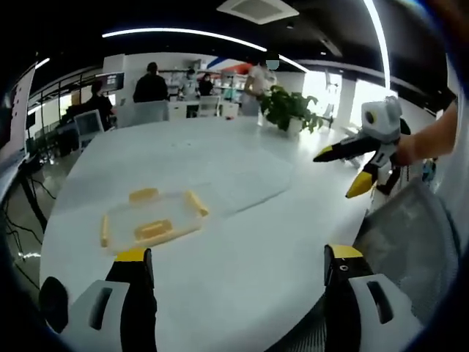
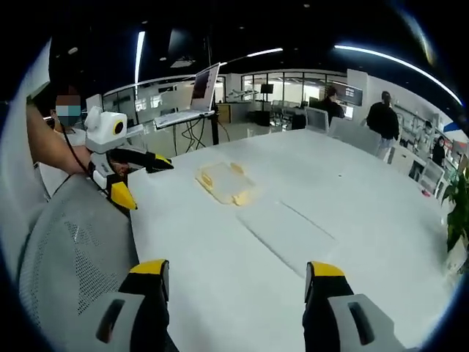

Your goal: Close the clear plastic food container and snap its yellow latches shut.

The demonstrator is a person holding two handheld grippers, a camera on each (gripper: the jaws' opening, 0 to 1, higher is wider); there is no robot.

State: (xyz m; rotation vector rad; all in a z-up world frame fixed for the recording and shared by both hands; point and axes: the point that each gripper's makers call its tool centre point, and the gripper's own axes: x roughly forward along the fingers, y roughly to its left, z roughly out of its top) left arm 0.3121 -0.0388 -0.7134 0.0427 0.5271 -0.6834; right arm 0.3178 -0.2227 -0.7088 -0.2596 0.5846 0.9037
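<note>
1. A big white table with a smooth top is seen in both views, and it takes up most of each one.
2. A grey mesh chair back is seen at the near left of the right gripper view. In the left gripper view it is seen at the near right, at the table's edge.
3. A green leafy plant in a white pot is set at the far end of the table in the left gripper view.
4. An open laptop on a stand is seen past the table's far left in the right gripper view.
5. People are seen standing by desks far behind the table.
6. The clear plastic food container with yellow latches is laid flat on the table. It is seen just past the left jaw in the left gripper view, touched by nothing.
7. The left gripper is held low over the near table edge. Its yellow-tipped jaws are spread wide with nothing between them.
8. The right gripper is held over the near table, well apart from the container. Its jaws are also spread wide with nothing held.
</note>
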